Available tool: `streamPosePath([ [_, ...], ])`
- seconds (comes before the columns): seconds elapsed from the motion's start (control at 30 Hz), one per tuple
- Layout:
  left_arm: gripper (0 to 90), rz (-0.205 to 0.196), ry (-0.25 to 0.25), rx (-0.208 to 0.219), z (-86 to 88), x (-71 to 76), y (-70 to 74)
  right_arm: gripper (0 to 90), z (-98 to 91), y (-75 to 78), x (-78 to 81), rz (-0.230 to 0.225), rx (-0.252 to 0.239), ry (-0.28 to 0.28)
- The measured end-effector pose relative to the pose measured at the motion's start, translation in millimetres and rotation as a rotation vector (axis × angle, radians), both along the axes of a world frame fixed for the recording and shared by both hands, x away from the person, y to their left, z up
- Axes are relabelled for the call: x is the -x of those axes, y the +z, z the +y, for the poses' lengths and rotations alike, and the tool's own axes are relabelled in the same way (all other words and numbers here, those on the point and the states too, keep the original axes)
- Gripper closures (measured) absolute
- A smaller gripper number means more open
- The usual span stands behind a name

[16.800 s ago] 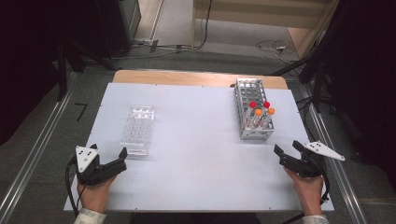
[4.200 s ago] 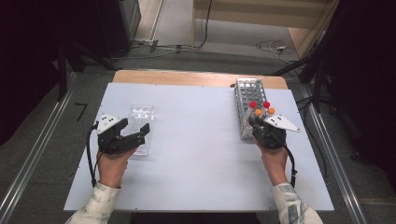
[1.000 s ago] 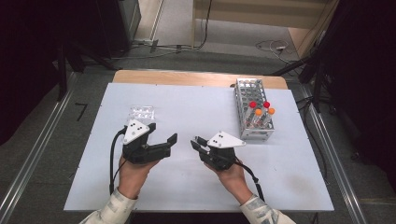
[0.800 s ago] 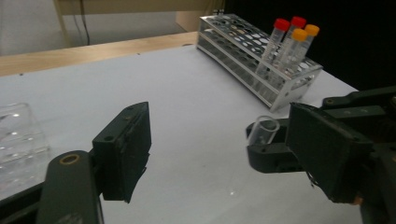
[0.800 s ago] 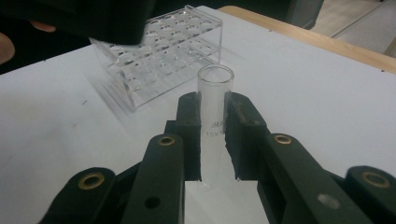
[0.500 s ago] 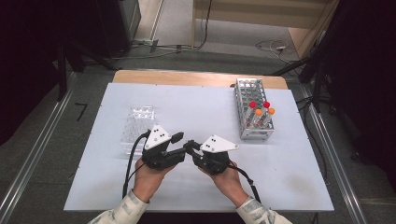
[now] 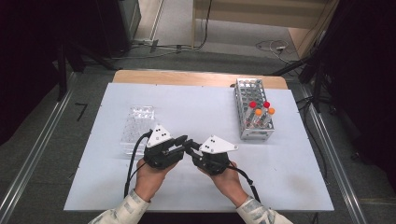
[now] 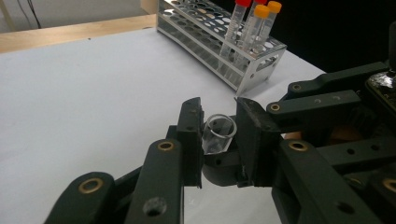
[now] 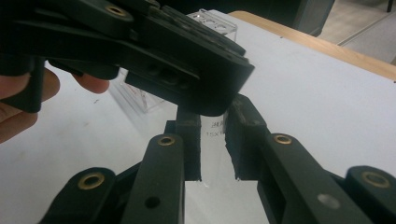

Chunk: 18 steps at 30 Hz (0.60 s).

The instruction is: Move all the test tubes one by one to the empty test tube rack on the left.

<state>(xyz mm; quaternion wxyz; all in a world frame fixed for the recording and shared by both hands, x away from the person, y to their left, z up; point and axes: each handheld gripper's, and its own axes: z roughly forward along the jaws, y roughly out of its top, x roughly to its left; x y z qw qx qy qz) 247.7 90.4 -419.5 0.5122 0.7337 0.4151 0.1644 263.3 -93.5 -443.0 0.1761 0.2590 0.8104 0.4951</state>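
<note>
Both forearms come in from the near edge of the white surface (image 7: 289, 154) and angle inward, so that the two hands meet near its middle, tips of the tools facing each other. The left tongs (image 7: 186, 141) lie nearly level in the left hand, pointing toward the right hand; the right tongs (image 7: 191, 150) point back toward the left, each with a grey three-cornered plate on top. Between them is a small clear glass tube with an open round mouth (image 8: 218, 133). In the left gripper view the left tongs (image 8: 219, 140) have just been closing, and their two black pads now press on the tube's sides just below its rim. In the right gripper view the right tongs (image 9: 212, 140) are clamped on the same tube (image 9: 212, 140), whose wall shows only as a faint clear strip with small print between the pads. The tube's upper part is hidden there by the body of the left tool, and from above the tube cannot be made out at all under the meeting tips. A clear plastic rack (image 7: 137, 123) stands just behind the left hand, and a metal wire rack holding tubes with red and orange caps (image 7: 252, 112) stands well apart to the right.
</note>
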Motion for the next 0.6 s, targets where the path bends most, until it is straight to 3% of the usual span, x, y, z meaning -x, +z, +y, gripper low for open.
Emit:
streamPosePath([
  [0.3,76.5,-0.006,0.001,0.007,0.8,0.8,1.6,72.5,-0.9,0.9,1.6,-0.018,0.01,-0.002],
  [0.4,76.7,-0.015,-0.001,0.008,0.9,3.2,3.0,58.8,-1.3,1.0,0.9,0.009,0.002,0.011],
  [0.6,76.8,-0.024,0.003,0.023,2.6,4.4,5.8,47.0,-5.2,-0.5,0.1,0.032,0.01,0.035],
])
